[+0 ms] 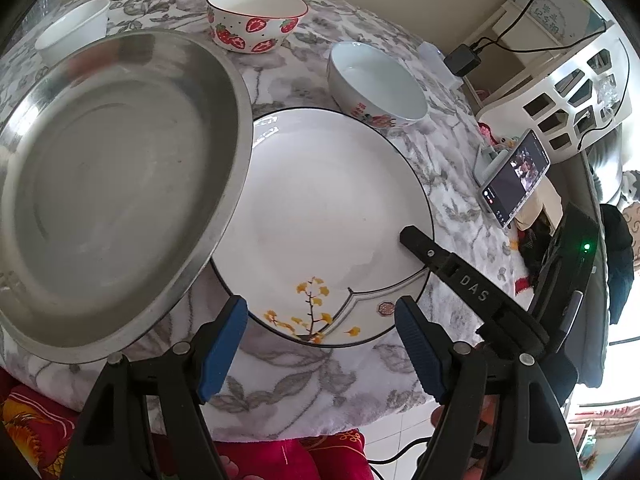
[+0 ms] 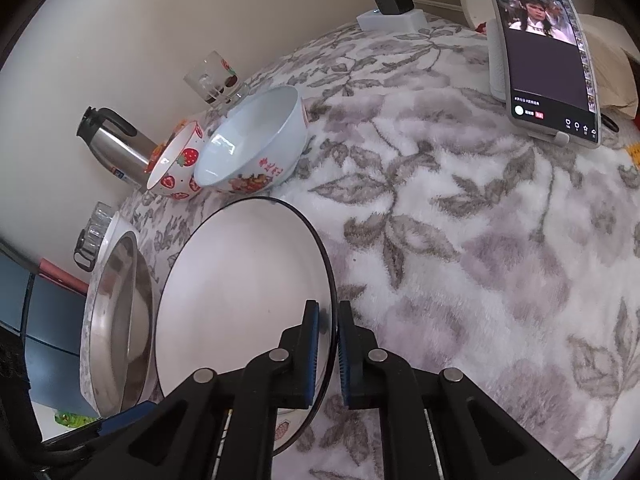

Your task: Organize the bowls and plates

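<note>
Floral-cloth desk (image 2: 460, 240) — right tongs (image 2: 329, 316) clenched on the white plate (image 2: 240, 280) rim, left tongs (image 1: 320, 312) released; lift level, seated deep.

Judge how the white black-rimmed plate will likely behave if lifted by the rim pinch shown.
The white plate looks glazed and glossy, so it may slip between the right gripper pads. Pinched at one edge only, it would probably droop or swing. It looks ceramic: stiff, likely fairly heavy, and apt to chip against the steel pan beside it.
</note>
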`<action>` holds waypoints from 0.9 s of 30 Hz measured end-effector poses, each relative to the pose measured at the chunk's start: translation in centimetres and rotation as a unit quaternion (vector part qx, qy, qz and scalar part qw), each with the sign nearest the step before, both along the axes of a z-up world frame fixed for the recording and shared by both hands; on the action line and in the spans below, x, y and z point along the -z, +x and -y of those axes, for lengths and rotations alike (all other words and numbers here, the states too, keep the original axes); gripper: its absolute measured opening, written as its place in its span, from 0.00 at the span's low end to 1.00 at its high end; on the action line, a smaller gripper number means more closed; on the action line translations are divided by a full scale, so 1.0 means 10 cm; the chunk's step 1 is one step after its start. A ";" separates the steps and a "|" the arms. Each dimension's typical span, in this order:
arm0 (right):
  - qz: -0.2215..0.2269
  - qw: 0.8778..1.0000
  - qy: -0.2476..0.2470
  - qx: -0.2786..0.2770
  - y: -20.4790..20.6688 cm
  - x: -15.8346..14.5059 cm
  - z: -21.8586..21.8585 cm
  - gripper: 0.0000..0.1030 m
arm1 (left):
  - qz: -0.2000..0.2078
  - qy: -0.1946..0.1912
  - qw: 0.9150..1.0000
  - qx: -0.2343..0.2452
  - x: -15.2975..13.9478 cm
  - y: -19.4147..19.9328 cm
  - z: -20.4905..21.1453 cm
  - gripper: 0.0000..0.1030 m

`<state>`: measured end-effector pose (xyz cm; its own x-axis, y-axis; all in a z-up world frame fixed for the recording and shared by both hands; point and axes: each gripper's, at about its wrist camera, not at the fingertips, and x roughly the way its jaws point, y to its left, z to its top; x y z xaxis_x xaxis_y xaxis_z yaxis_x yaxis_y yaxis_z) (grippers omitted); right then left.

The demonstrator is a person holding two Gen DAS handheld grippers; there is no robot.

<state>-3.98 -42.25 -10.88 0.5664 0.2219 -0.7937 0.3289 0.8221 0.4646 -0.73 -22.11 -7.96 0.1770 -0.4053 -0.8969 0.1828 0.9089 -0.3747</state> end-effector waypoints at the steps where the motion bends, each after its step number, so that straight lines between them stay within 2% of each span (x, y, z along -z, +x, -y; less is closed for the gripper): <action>1: 0.001 1.000 0.001 0.001 0.00 -0.01 0.02 0.08 | 0.000 0.001 1.000 0.000 0.00 0.00 0.00 0.75; 10: -0.001 1.000 0.002 0.027 -0.05 -0.03 0.33 0.08 | -0.012 0.006 1.000 0.003 0.07 0.03 0.01 0.74; 13: -0.001 0.999 0.007 0.036 -0.09 -0.02 0.42 0.08 | -0.015 0.008 1.000 0.008 0.10 0.05 0.04 0.64; 20: -0.002 0.999 0.005 0.033 -0.10 -0.01 0.45 0.09 | -0.035 0.011 0.999 -0.006 0.24 0.14 0.04 0.49; 25: -0.001 0.999 0.009 0.033 -0.11 0.01 0.46 0.09 | -0.033 0.020 0.999 -0.019 0.33 0.24 0.06 0.32; 27: -0.001 0.999 0.011 0.033 -0.12 0.01 0.46 0.09 | -0.029 0.028 0.999 -0.020 0.36 0.26 0.09 0.30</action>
<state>-5.14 -46.88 -11.01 0.5794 0.2015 -0.7898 0.3822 0.7887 0.4816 1.83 -23.03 -11.53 0.1395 -0.3483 -0.9269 0.1250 0.9348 -0.3325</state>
